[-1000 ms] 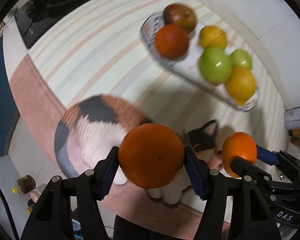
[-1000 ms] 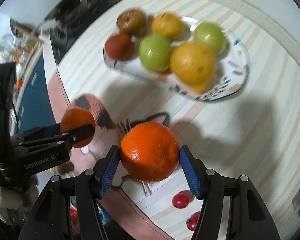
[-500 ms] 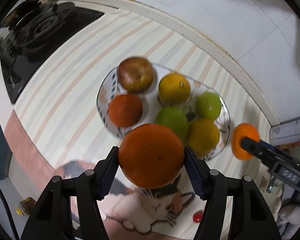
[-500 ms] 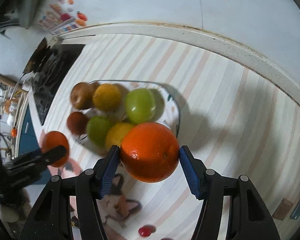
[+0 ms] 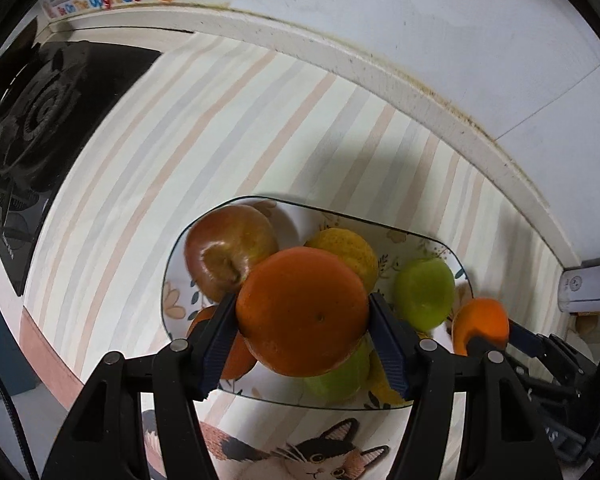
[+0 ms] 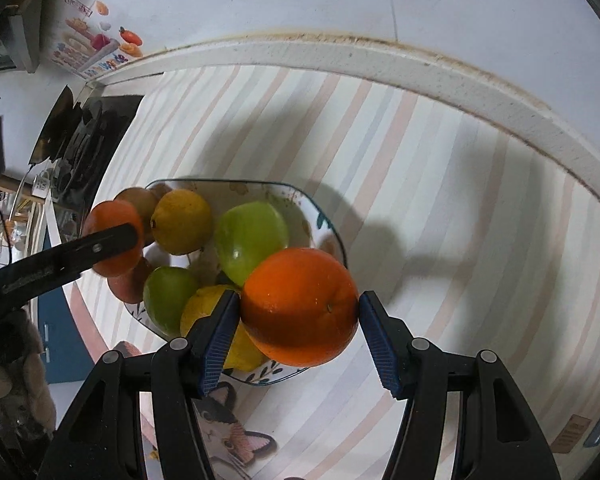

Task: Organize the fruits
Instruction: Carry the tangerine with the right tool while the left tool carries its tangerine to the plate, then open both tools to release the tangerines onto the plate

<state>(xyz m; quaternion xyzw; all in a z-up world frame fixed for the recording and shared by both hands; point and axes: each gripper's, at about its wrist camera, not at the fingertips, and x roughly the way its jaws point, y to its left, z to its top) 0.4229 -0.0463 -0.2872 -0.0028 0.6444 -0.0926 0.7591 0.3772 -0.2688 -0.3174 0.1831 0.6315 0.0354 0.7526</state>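
Note:
My left gripper is shut on an orange and holds it just above the left part of a flowered plate of fruit. The plate holds a red apple, a yellow citrus, green apples and more. My right gripper is shut on a second orange over the plate's right rim. The left gripper's orange also shows in the right wrist view. The right gripper's orange shows at the plate's right end in the left wrist view.
The plate stands on a striped cloth with a cat picture at its near edge. A black gas hob lies to the left. A white wall ledge runs along the back.
Both grippers have moved forward with their oranges, from over the cat picture to right over the plate. The plate now fills the near middle of both views.

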